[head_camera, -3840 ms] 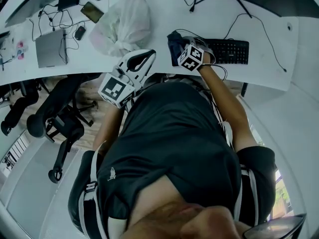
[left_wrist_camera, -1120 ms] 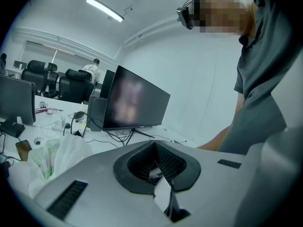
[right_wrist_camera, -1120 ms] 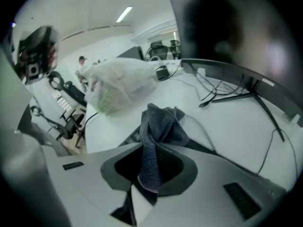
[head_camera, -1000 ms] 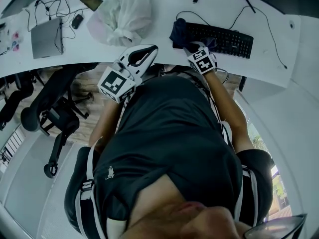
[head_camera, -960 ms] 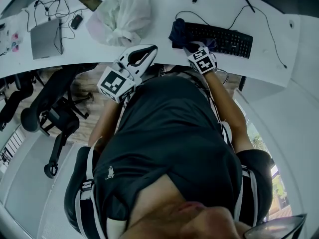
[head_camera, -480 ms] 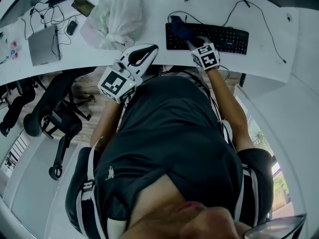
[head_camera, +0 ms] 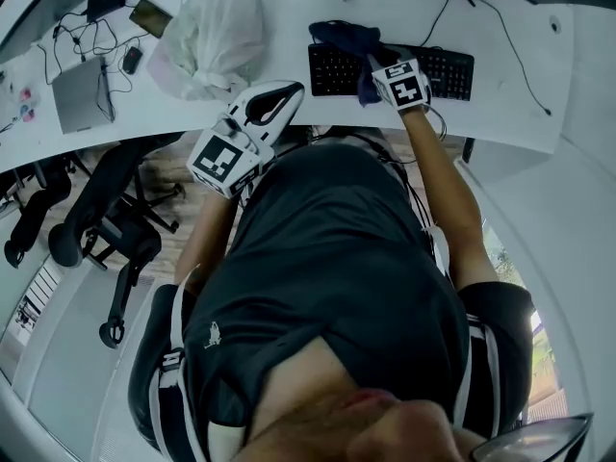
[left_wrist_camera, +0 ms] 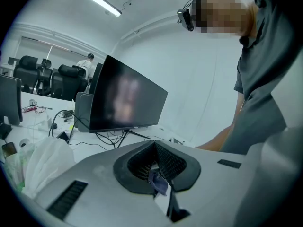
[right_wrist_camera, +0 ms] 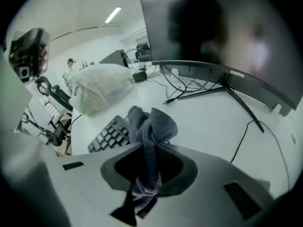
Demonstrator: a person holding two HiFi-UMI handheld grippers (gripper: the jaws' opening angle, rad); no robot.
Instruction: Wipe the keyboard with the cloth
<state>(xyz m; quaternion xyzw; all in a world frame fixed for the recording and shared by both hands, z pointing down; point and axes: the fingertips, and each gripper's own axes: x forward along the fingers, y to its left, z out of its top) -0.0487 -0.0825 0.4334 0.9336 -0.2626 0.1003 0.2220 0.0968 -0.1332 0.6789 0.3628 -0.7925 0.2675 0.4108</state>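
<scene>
The cloth (head_camera: 345, 37) rests on the keyboard (head_camera: 450, 71), bag (head_camera: 214, 35) to the left.

One head camera, one on each tool.
The table (head_camera: 289, 3) is seen steeply from above, at 12 o'clock. From the left tool (left_wrist_camera: 158, 174) a monitor (left_wrist_camera: 128, 96) is faced almost level; from the right tool (right_wrist_camera: 149, 174) the cloth (right_wrist_camera: 152, 124) is seen close. The keyboard (head_camera: 443, 70) and plastic bag (head_camera: 207, 37) are shared by head and right tool views.
</scene>
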